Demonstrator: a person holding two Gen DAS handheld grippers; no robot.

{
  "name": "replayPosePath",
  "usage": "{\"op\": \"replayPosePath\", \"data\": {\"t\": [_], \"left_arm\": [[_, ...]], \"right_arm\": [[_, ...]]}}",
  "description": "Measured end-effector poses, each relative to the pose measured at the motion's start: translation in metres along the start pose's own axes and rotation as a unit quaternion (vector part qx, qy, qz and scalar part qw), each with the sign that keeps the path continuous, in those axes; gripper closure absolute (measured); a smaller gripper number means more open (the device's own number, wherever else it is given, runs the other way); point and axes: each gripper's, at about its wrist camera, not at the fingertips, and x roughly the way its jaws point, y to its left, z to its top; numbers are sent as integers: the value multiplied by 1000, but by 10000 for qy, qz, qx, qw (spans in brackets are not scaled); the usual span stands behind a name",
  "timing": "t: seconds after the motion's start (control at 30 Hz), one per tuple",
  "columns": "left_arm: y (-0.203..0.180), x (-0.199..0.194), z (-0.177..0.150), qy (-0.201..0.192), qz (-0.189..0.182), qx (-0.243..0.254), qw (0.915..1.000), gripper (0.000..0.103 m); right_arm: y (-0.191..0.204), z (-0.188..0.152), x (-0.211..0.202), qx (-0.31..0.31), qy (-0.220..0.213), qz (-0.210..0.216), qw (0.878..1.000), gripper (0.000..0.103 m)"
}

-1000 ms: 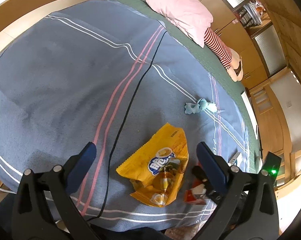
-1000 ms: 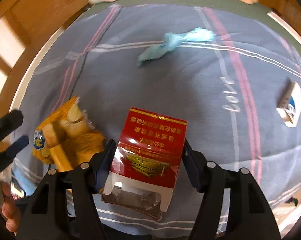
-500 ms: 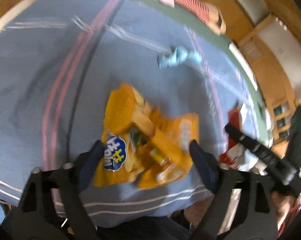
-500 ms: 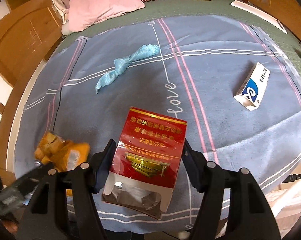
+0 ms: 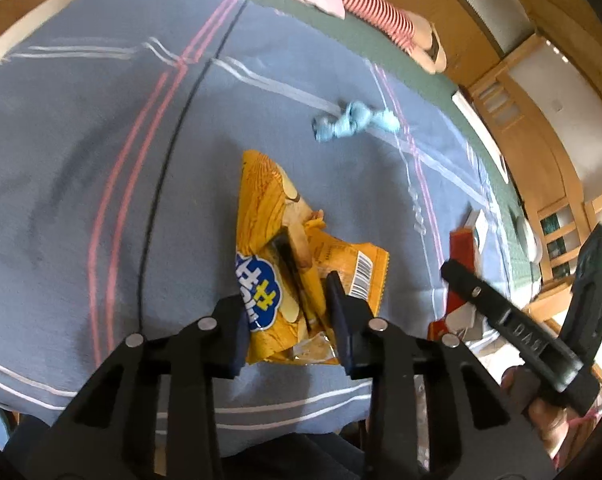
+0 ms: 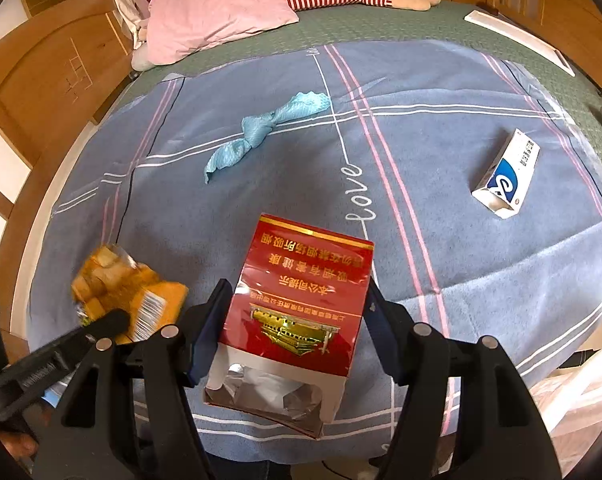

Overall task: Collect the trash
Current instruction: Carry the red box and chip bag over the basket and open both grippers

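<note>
This is a bedroom in a home. A bed (image 6: 441,288) spread with a blue striped blanket (image 6: 261,184) fills the view, with a pink pillow (image 6: 217,12) at its far end. Wooden cupboards (image 5: 497,56) line the far wall and a wooden headboard (image 6: 49,76) stands on the left.

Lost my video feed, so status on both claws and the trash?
Left claw closing on yellow snack bag. Right claw clamped on red carton. Blue wrapper, white box still on blanket. Nothing blocking.

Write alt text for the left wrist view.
The left gripper, its jaws just closing, pinches a crumpled yellow snack bag lying on a blue striped blanket. A twisted light-blue wrapper lies farther up the blanket, and the right gripper's black finger and red box show at right.
</note>
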Motion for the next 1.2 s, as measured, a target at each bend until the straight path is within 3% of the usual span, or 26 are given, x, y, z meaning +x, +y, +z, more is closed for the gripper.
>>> {"op": "replayPosePath", "data": {"t": [0.13,0.57,0.8,0.9,1.07,1.2], "left_arm": [[-1,-21,2,-419,160,100,9989,68],[-25,-83,-14,-1502,-100,488,9874,68],[-34,-88,-15,-1594,-54,654,9850,68],[-33,-85,-14,-1539,-141,646,9859,68],[-39,-81,-13,-1128,-1177,787,9835,68],[-59,-81,-22,-962,-1798,1140,9723,68]], "right_arm": [[5,-3,3,-62,26,-24,10000,38],[16,-13,14,-81,165,13,9998,38],[14,-13,8,-58,70,-6,10000,38],[1,-10,-15,63,-251,16,9997,39],[-43,-14,-89,273,-983,-138,9947,39],[-87,-35,-140,320,-1087,-967,9889,39]]}}
